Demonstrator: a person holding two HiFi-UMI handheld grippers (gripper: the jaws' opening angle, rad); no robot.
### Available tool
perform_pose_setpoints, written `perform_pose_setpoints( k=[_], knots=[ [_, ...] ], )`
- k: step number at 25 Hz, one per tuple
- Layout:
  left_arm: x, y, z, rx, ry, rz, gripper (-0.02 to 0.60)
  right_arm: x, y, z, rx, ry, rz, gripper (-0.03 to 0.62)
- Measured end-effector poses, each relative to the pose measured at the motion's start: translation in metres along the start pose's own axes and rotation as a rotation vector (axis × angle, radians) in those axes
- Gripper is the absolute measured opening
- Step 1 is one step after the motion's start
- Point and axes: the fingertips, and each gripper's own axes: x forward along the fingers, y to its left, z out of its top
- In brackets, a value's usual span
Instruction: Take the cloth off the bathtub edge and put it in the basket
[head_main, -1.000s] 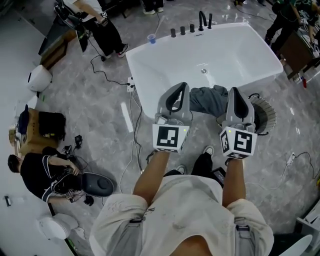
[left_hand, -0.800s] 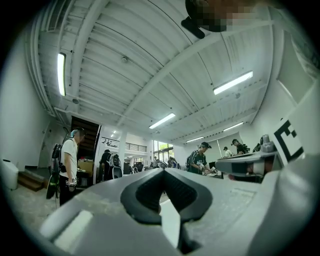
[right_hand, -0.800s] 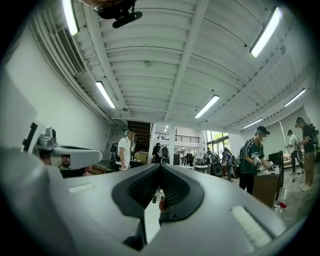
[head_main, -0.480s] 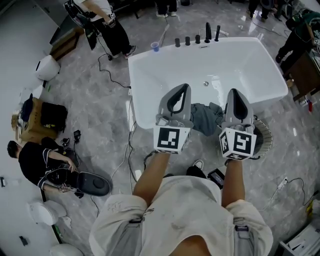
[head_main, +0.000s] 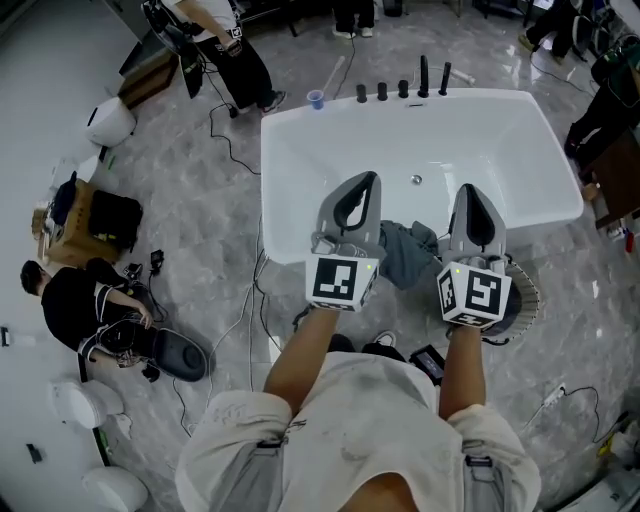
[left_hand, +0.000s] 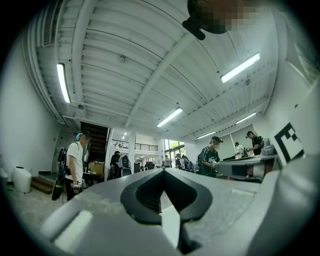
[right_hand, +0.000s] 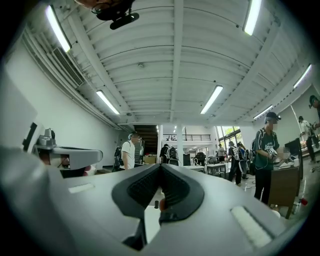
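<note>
My left gripper (head_main: 360, 182) and right gripper (head_main: 472, 190) both closed, empty, either side of grey cloth (head_main: 408, 252) on white bathtub (head_main: 300, 150) edge; basket (head_main: 522, 298) beside tub.

Head cam sits above the person (head_main: 360, 430) looking steeply down, bathtub (head_main: 420, 150) at 12 o'clock. Both gripper cams ride close behind their own jaws, tipped slightly up across the room, so they show mostly ceiling (left_hand: 150, 60). Both catch the same dark stairs (left_hand: 94, 137) around 9 o'clock.
</note>
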Motion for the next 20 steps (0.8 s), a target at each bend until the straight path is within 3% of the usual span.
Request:
perform_pose_setpoints(
  k=[6, 10, 20],
  knots=[
    [0.018, 0.001, -0.011, 0.001, 0.014, 0.014, -0.003, 0.017, -0.010, -0.012, 0.012, 0.017, 0.020, 0.002],
    [0.026, 0.013, -0.012, -0.040, 0.013, 0.040, -0.003, 0.031, -0.006, -0.016, 0.009, 0.023, 0.026, 0.002],
    [0.038, 0.053, -0.016, 0.007, -0.004, 0.051, -0.003, 0.071, 0.018, -0.017, 0.007, 0.024, 0.058, 0.002]
  ],
)
